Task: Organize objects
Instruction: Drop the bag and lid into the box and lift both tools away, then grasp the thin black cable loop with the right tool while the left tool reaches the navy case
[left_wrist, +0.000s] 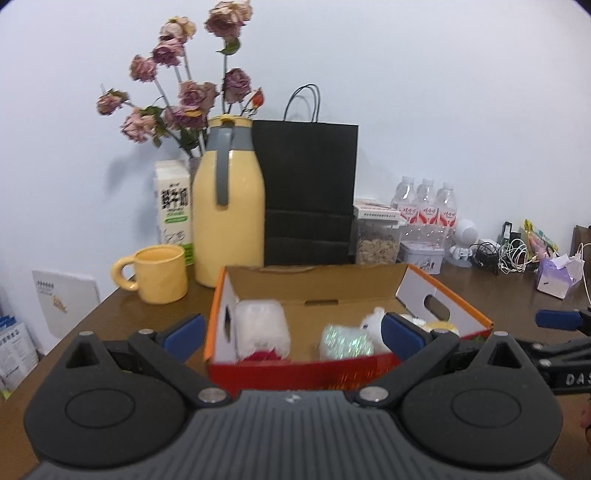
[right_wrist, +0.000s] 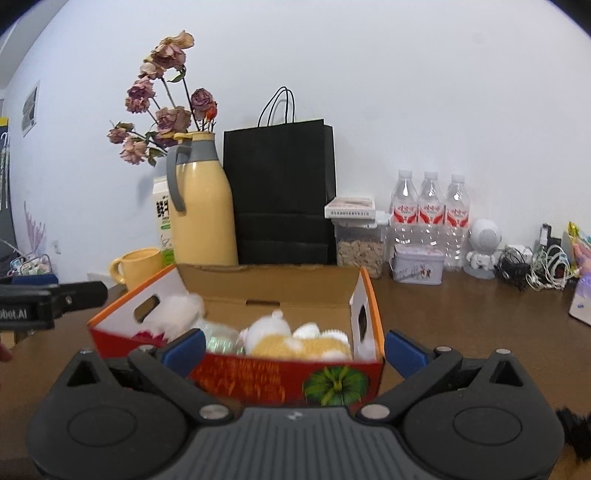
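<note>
Both pairs of jaws stand spread wide with nothing between them. The left gripper (left_wrist: 293, 334) and the right gripper (right_wrist: 294, 347) each hang just in front of the orange-rimmed cardboard box (left_wrist: 448, 295), probably because that box is the collecting place for the sorting.

Inside the box, toward its left wall, lies a white fluffy bundle (left_wrist: 262, 326) over something red. Near the middle sits a shiny greenish packet (left_wrist: 345, 341). Toward the right wall a white and yellow plush toy (right_wrist: 295, 341) rests, partly blurred.

Behind the box stand a yellow thermos jug (left_wrist: 229, 218), a black paper bag (left_wrist: 308, 192) and, left of the jug, a yellow mug (left_wrist: 159, 275). All stand on the brown table (left_wrist: 498, 291), pushed back toward the wall.
</note>
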